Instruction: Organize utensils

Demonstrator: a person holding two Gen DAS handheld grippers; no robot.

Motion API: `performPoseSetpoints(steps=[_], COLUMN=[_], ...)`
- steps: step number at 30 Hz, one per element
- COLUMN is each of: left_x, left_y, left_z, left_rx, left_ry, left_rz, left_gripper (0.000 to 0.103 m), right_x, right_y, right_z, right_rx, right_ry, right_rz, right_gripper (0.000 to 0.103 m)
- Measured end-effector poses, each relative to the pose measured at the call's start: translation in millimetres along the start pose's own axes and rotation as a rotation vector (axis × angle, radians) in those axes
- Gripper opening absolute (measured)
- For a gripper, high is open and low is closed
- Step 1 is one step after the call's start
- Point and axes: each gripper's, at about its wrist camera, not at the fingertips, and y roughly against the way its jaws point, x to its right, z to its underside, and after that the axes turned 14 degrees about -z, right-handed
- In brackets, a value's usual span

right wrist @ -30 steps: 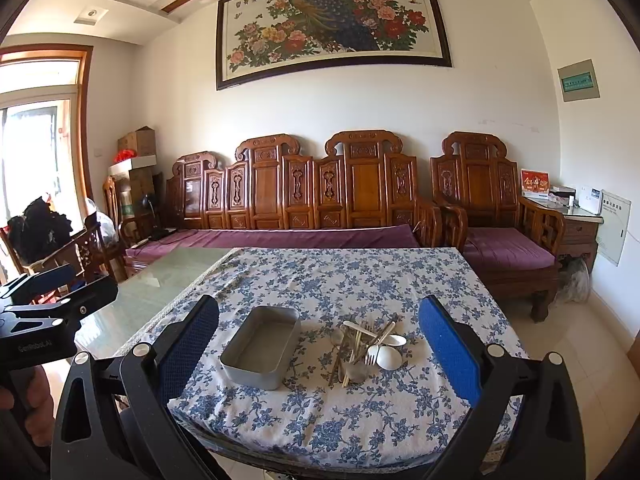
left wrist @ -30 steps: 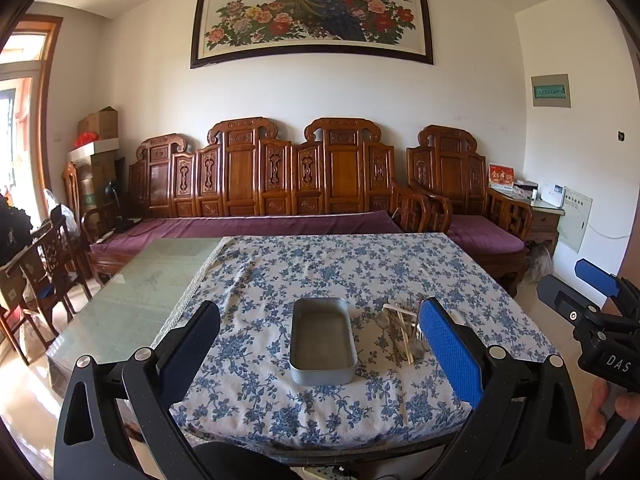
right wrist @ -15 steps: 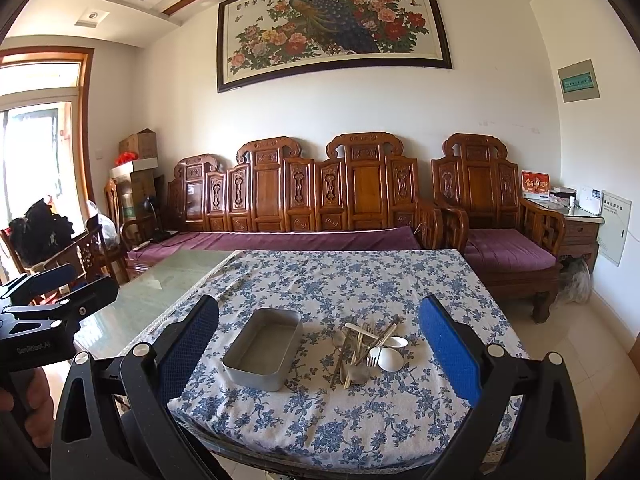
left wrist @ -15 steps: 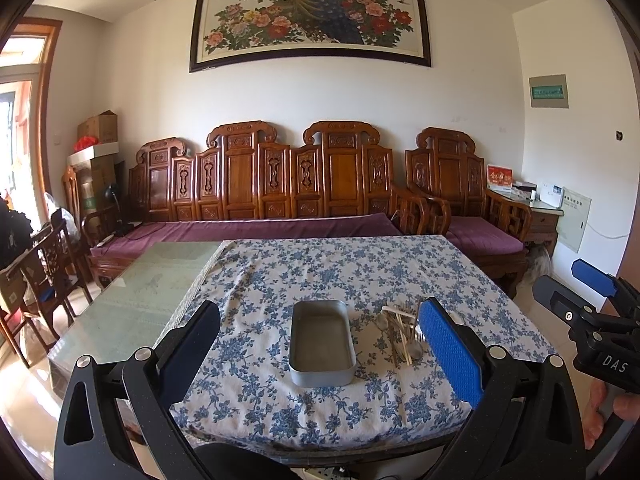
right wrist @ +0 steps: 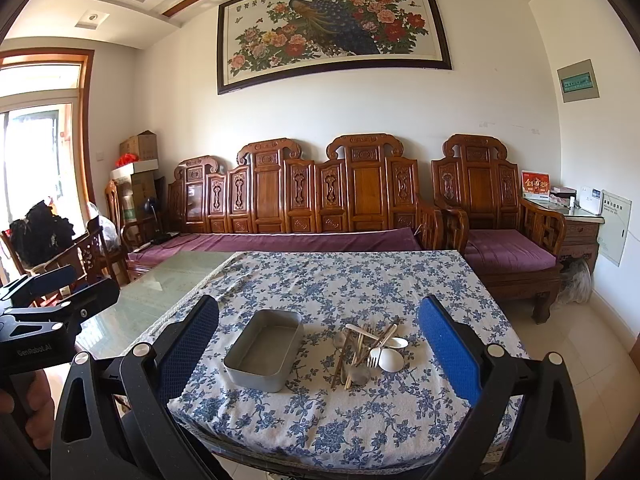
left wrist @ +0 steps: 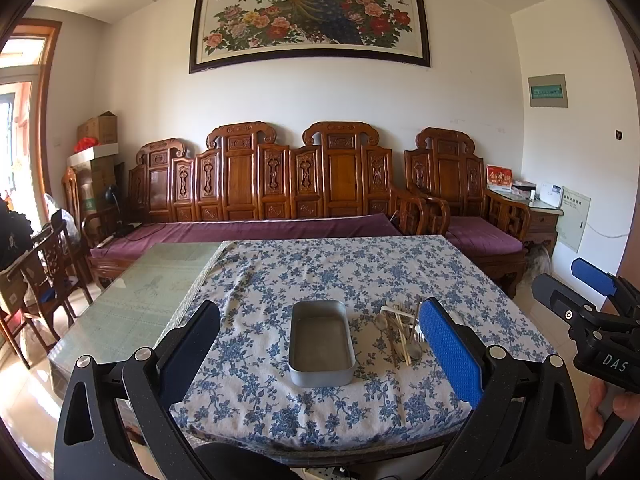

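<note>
At the bottom of each frame, two grippers, one per hand, are held short of the table edge with their blue-padded fingers spread wide and nothing between them: the left gripper (left wrist: 320, 344) and the right gripper (right wrist: 318, 344). Each also shows at the edge of the other's view.

In the lower middle of both frames, one rectangular metal tray (right wrist: 264, 350) with rounded corners sits empty on the near part of a blue floral tablecloth (right wrist: 360, 280). Just right of it, apart from its rim, lies one heap of utensils (right wrist: 366, 348): a white spoon, a fork, a metal spoon and several pale chopsticks crossing one another; the exact count cannot be told. In the left wrist view the gripper's right finger hides part of the heap.

At centre left, bare glass tabletop (left wrist: 140, 292) shows beside the cloth. Beyond, across the middle, stand one carved wooden bench (left wrist: 260, 184) with a purple cushion and one matching armchair (left wrist: 460, 192). At the top hangs one framed peacock painting (left wrist: 310, 20).
</note>
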Motion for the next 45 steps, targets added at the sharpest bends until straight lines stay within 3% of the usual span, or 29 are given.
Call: performPoseSetpoints(steps=[45], left_x=[3.2], left_y=[6.8], left_z=[-3.1], left_rx=[0.001], left_ry=[-0.012], left_rz=[0.015], left_gripper=[0.097], right_x=[-4.0], right_y=[11.5], right_z=[-9.7], right_rx=[-0.002], right_ry=[0.006], right_rz=[-0.008], right_gripper=[0.101])
